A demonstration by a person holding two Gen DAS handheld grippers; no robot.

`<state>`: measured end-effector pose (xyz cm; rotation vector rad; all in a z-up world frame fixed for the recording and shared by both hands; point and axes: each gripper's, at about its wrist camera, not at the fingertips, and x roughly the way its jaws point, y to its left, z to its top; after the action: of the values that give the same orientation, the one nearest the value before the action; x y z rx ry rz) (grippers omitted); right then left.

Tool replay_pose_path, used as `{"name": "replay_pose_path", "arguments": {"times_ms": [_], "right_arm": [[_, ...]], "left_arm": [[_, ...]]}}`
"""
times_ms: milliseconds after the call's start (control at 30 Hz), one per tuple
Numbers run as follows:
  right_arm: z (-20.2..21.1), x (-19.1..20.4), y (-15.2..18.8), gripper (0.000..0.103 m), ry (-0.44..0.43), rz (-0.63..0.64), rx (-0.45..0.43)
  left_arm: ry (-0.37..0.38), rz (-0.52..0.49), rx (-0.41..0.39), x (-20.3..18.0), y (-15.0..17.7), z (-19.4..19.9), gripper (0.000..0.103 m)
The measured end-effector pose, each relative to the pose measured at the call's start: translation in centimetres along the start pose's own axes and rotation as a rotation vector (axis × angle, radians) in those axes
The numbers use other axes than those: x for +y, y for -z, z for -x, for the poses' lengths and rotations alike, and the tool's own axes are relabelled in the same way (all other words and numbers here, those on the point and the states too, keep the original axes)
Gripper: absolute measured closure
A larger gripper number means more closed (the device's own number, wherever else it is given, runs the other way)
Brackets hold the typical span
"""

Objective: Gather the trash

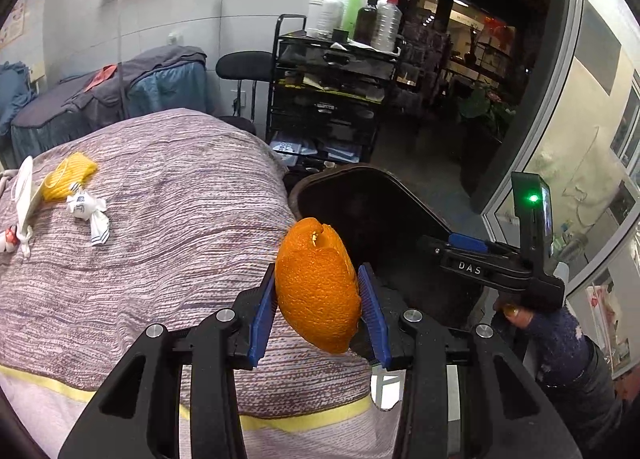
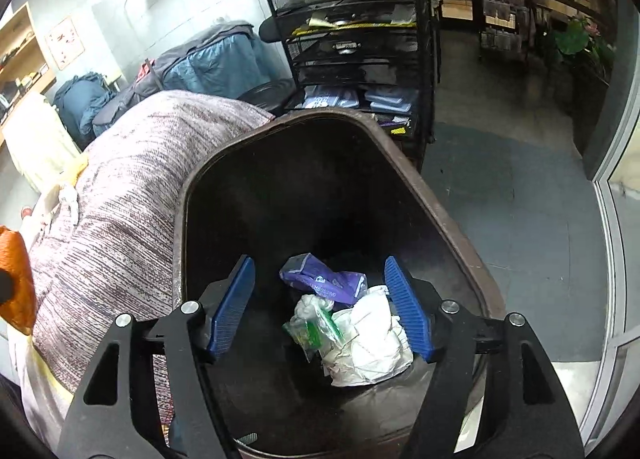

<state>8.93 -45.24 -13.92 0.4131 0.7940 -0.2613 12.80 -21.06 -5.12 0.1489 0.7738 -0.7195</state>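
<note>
Striped bedspread (image 1: 160,259), orange peel (image 1: 318,287) clamped upright, long axis vertical

Orange peel at the bin's edge

I am gripping a curled, dimpled orange peel (image 1: 318,291) upright beside the dark plastic trash bin (image 2: 452,227), where crumpled white paper (image 2: 372,343) is lying.

The left gripper (image 1: 320,295), black-framed with ribbed blue pads, points forward and downward, its pads pressing both sides of a piece of orange peel (image 1: 318,291). The right gripper (image 2: 326,303), of the same black-and-blue build, tilts downward with its jaws standing wide apart and nothing between the pads. Far right in the left view, a hand (image 1: 516,311) in a dark sleeve grasps the right gripper's handle.
</note>
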Motion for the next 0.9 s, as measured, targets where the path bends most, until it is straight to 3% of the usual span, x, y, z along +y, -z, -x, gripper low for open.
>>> {"name": "replay_pose_path", "arguments": {"times_ms": [433, 567, 900], "right_arm": [[4.6, -1.9, -0.7, 0.024, 0.024, -0.061, -0.124], [4.8, -2.6, -0.7, 0.024, 0.035, -0.076, -0.123], [4.9, -2.4, -0.3, 0.024, 0.013, -0.075, -0.129]], "left_arm": [[0.060, -0.079, 0.024, -3.1, -2.8, -3.2, 0.065], [0.077, -0.089, 0.042, -3.8, -3.4, -4.6, 0.073], [0.033, 0.000, 0.023, -0.5, -3.3, -3.7, 0.073]]}}
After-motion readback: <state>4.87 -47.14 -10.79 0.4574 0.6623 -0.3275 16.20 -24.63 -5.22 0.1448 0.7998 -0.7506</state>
